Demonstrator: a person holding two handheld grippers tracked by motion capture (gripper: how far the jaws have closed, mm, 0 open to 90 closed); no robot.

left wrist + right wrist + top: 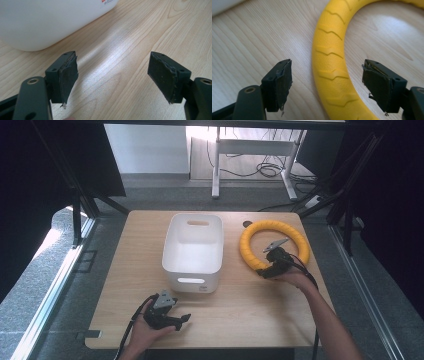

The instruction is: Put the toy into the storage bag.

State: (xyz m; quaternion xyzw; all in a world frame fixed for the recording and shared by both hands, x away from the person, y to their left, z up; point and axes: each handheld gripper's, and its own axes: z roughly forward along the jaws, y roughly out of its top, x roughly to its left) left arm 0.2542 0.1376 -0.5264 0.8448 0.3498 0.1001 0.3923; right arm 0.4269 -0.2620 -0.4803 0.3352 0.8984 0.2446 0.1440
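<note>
Pale wood with a fine straight grain makes up the table (235, 320), which stands on grey carpet; beyond its far edge are white desk legs and a tangle of dark cables on the floor, and dark frames and curtains close in both sides.

Near the table's front edge, left of its middle, the person's left hand (145, 335) holds the left gripper (112, 77) low over bare wood. Its jaws stand wide apart with nothing between them.

Just beyond it, toward the middle of the table, sits a white plastic bin (194, 251) with a cut-out handle in each short wall. A small label with red print sits low on its near wall, too small and blurred to read.

Right of the bin, toward the far right corner, lies a yellow ring (274, 226) flat on the wood, its skin marked with shallow zigzag grooves. The right gripper (327, 82), held in the right hand (295, 279), sits at the ring's near-left arc. Its jaws are open, one on each side of the ring's band, and the pads (283, 82) are not touching it. The wood inside the ring shines with reflected light.
</note>
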